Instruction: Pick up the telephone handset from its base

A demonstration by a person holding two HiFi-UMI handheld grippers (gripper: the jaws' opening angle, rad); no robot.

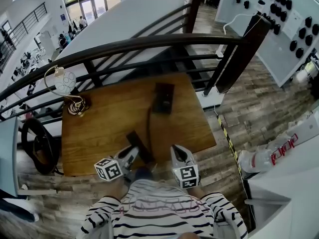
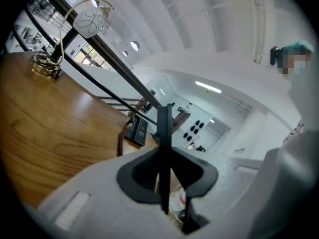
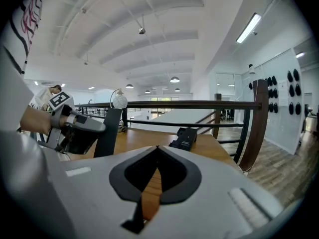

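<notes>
Both jaw pairs sit at lower centre. My left gripper (image 1: 132, 154) clamps the telephone handset (image 1: 139, 144), held well apart from its base (image 1: 163, 97), with the cord (image 1: 148, 123) trailing between them. My right gripper (image 1: 178, 154) is closed on nothing, spare.

head: down | gripper views: low, level | shared: telephone base (image 1: 163, 97), table (image 1: 104, 123)

The wooden table (image 1: 107, 128) stretches ahead of both claws, which sit at its near edge. The black base (image 1: 163, 97) lies flat on it, well ahead of the left claw (image 1: 133, 154) and the right claw (image 1: 177, 152), near the far edge and roughly between their lines. A dark cord (image 1: 148, 126) lies on the wood from the base back toward the left claw. A wire lamp (image 1: 66, 82) stands at the far corner, well to the left of the left claw.
</notes>
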